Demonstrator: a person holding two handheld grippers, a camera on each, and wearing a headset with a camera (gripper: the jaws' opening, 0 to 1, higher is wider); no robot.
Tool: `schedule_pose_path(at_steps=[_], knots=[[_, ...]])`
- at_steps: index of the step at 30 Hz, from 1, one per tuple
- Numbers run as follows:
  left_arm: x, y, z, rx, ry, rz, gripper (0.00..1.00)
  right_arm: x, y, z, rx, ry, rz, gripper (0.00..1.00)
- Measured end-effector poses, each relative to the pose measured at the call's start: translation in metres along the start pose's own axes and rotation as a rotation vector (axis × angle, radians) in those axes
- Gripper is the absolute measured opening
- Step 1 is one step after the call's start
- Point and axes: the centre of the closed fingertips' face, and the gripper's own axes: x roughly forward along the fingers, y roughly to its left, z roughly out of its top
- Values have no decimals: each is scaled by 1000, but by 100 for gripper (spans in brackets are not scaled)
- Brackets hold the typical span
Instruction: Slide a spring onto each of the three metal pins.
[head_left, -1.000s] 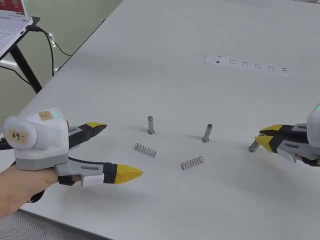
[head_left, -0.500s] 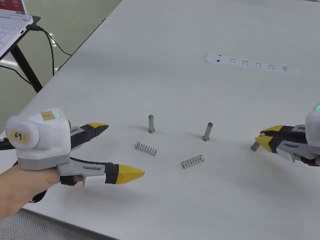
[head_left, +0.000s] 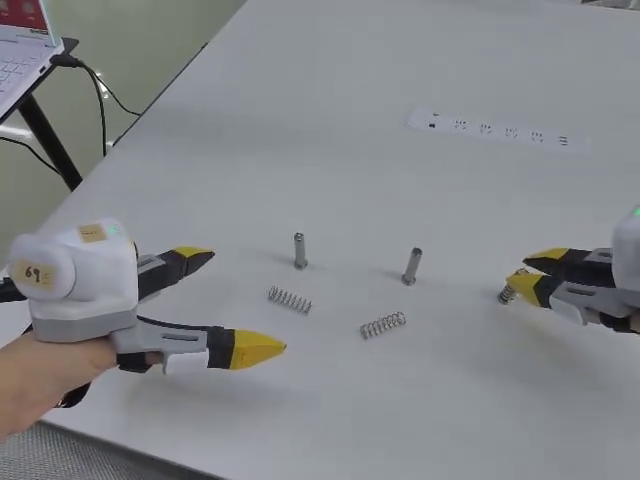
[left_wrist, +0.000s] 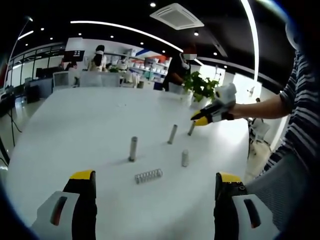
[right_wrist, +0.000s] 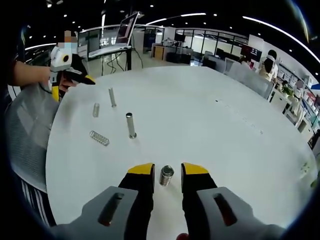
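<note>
Right claw: narrow gap, yellow tips sat either side of the spring-sleeved grey metal pin, with a sliver of space on both sides, so nothing was gripped.
Left claw: spread wide and empty, low over the near-left part of the matte white tabletop.
Task things: the bare grey metal pin on the left and the bare grey metal pin in the middle stood upright, well apart. The left coiled wire spring and the right coiled wire spring lay flat, each just in front of a bare pin.
Progress: judged one pin of three sleeved, two to go.
Step in hand: likely clearing off the finished pin, then fetching a loose spring.
Doing it well: the right claw should back straight out along its jaws so the tips don't knock the pin. It should pinch the next spring lightly across mid-coil, stand it upright, line its bore over the pin top and let it drop.
Materials: the pins looked like smooth, hard cylinders. The springs were thin open coils, probably squashy and prone to rolling on the slick top. The claw tips looked like hard yellow plastic.
Background: flat white power strip lay far back, clear of the work.
</note>
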Motion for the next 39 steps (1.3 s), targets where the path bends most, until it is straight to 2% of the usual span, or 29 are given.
schedule_pose_path(at_steps=[8,13,17,21,26,32,39], knots=[[0,1,1,4,0,-1,97,-6,5,6,54,-26,17,20],[2,-1,1,4,4,-7,96,-13,11,16,47,-53,20,22],[3,-2,0,5,7,-10,97,-18,19,26,10,-72,35,21],[3,-3,-1,4,8,-13,96,-21,31,35,-37,-71,85,19],[2,-3,-1,3,6,-13,97,-20,48,41,-140,-46,143,20],[2,-4,-3,2,10,-13,96,-13,69,33,-241,26,228,21],[3,-7,2,12,8,-23,97,-1,89,21,-437,121,315,19]])
